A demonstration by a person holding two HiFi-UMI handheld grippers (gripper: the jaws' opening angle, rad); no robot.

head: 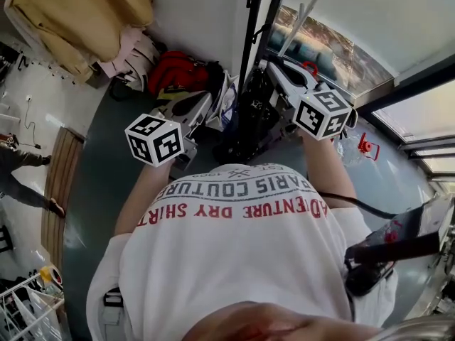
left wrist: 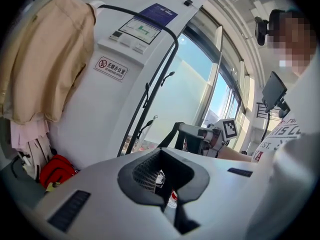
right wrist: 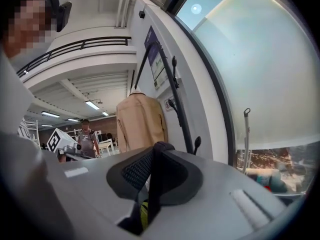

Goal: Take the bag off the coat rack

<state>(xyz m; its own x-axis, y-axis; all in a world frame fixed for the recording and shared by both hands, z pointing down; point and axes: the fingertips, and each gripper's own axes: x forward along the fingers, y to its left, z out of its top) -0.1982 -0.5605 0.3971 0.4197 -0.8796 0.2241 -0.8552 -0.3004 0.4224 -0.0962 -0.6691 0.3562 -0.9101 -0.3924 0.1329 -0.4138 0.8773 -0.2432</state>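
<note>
Both arms reach forward to the coat rack [head: 250,27]. The right gripper [right wrist: 152,176] is clamped on the strap [right wrist: 159,151] of the one black bag [head: 245,123], which hangs between the two grippers. The left gripper [left wrist: 165,181] is closed on nothing. One beige coat [left wrist: 45,59] hangs nearby.

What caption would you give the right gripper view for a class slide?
Right gripper shut on the black strap, beige coat hanging behind.

Open office-like hall, not a home: tall windows [right wrist: 250,74], upper balcony rail [right wrist: 75,45], ceiling strip lights [right wrist: 92,105], printed notices [left wrist: 111,68] on a white column [left wrist: 90,124].
</note>
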